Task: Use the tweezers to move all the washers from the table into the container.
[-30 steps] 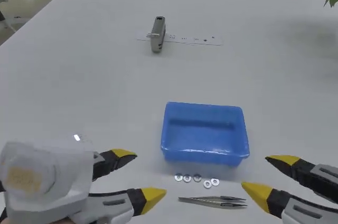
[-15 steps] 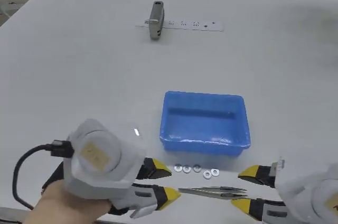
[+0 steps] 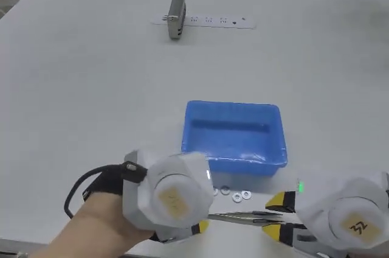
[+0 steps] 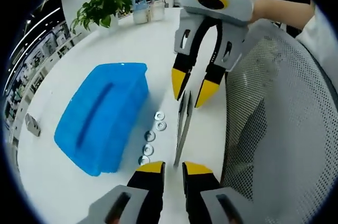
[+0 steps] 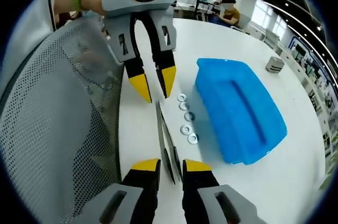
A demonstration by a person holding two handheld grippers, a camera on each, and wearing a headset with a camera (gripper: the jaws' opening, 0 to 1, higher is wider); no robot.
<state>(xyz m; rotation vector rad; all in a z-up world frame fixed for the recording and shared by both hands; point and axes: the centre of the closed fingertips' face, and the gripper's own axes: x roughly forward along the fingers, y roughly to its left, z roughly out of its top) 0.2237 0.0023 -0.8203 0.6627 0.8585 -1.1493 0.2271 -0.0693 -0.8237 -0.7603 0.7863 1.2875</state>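
Note:
Slim metal tweezers [image 3: 243, 216] lie flat on the white table [image 3: 91, 87] near its front edge. Several small washers [image 3: 236, 193] sit in a row between the tweezers and the blue container [image 3: 234, 136]. My left gripper [image 3: 202, 227] is open at the tweezers' left end, its narrow gap facing the tweezers [image 4: 182, 129] in the left gripper view. My right gripper [image 3: 273, 215] is open, its yellow tips straddling the tweezers' right end. In the right gripper view the tweezers [image 5: 166, 145] run into the gap of that gripper [image 5: 170, 166], beside the washers [image 5: 186, 121].
A white power strip [image 3: 213, 22] with a grey adapter [image 3: 176, 14] lies far back on the table. A mesh chair back [image 4: 274, 102] stands just off the table's front edge. A potted plant [image 4: 100, 7] stands at the far right corner.
Both grippers have closed in on the tweezers from either side, and their jaws have narrowed from wide apart. The head camera has dipped toward the table.

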